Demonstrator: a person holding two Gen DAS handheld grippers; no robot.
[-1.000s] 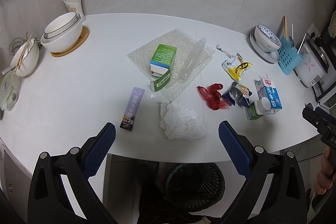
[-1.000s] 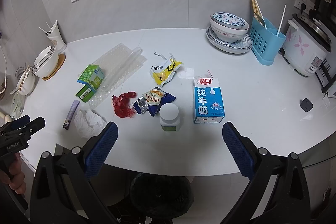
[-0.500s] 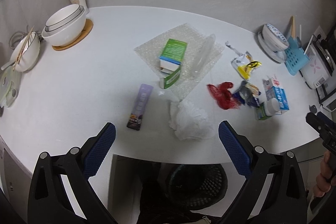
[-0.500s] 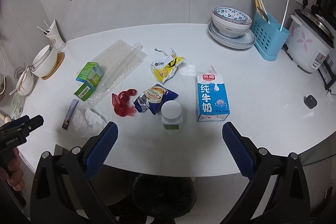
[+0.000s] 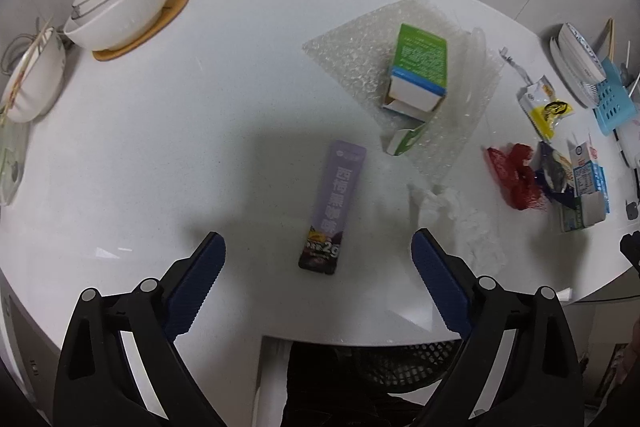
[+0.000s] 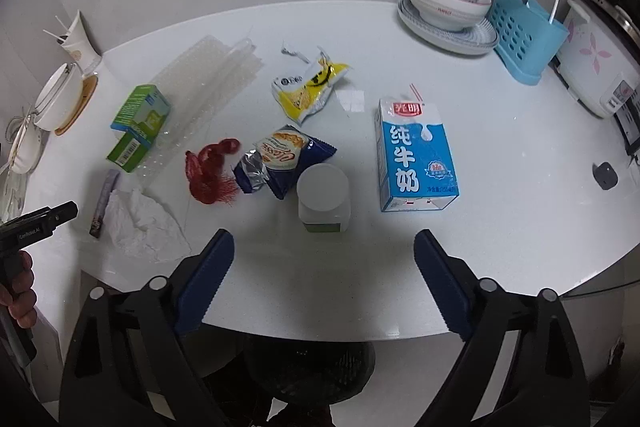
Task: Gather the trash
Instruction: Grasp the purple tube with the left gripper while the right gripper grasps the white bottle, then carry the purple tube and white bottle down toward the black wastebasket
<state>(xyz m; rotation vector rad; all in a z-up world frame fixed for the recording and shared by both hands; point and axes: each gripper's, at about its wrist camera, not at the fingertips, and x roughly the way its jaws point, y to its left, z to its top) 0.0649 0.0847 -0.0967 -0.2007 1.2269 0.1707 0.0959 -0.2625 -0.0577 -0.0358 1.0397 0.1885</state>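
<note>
One rice cooker (image 6: 596,67) shows only in the right wrist view.

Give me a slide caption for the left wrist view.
Left gripper, closing but empty, poised over a purple sachet on the white table, beside crumpled tissue.

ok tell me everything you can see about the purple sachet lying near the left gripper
The purple sachet is a slim, flat stick pack, pale purple with white characters, darkening to a printed end nearest the camera. It looks like sealed foil or plastic. It lies flat on the white table, touching nothing else, with the crumpled tissue lying apart beside it.
</note>
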